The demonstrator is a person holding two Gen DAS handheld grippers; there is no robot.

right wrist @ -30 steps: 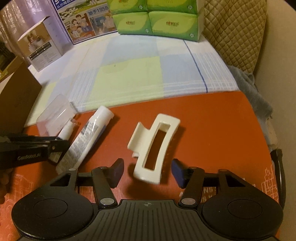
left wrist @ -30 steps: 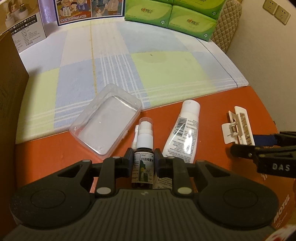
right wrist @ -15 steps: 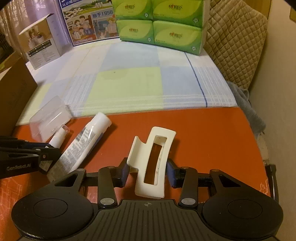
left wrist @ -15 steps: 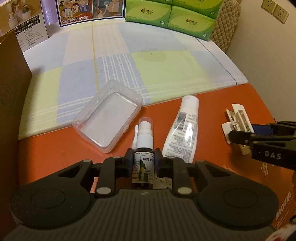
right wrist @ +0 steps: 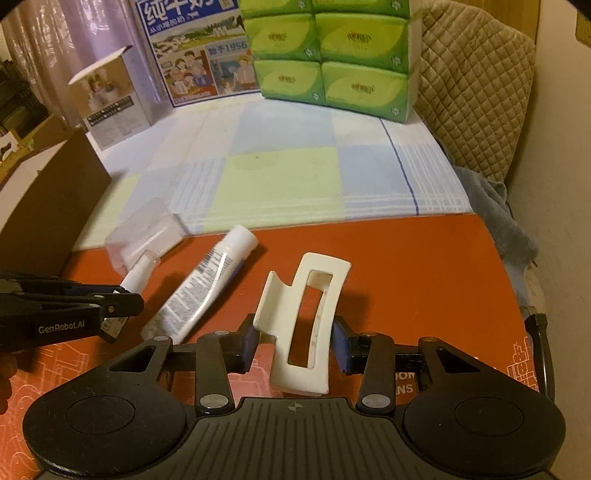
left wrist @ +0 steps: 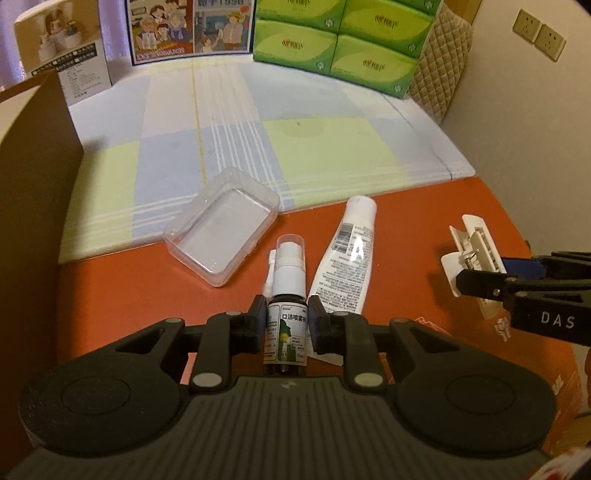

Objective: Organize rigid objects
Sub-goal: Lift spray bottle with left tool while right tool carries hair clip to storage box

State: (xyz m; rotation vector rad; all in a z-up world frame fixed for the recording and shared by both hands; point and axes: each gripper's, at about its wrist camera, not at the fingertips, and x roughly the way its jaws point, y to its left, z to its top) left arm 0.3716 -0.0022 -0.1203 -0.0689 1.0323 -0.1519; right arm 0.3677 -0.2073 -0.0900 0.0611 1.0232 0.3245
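My left gripper [left wrist: 287,318] is shut on a small brown spray bottle [left wrist: 286,295] with a white nozzle and clear cap, held above the orange surface. My right gripper [right wrist: 295,341] is shut on a white hair claw clip [right wrist: 304,325], lifted a little off the surface; it also shows at the right of the left wrist view [left wrist: 474,254]. A white tube [left wrist: 349,258] lies flat just right of the bottle, cap pointing away. A clear plastic box [left wrist: 223,225] lies open at the edge of the checked cloth. In the right wrist view the left gripper [right wrist: 122,304] sits at the left.
A brown cardboard box wall [left wrist: 33,166] stands at the left. Green tissue packs [left wrist: 332,40], a printed carton [left wrist: 188,29] and a white product box [left wrist: 62,48] line the back. A checked cloth [left wrist: 295,140] covers the far surface. A quilted cushion [right wrist: 476,92] and a wall bound the right.
The right gripper closed on the white claw clip and lifted it. The left gripper, still holding the spray bottle, rose and pulled back slightly.
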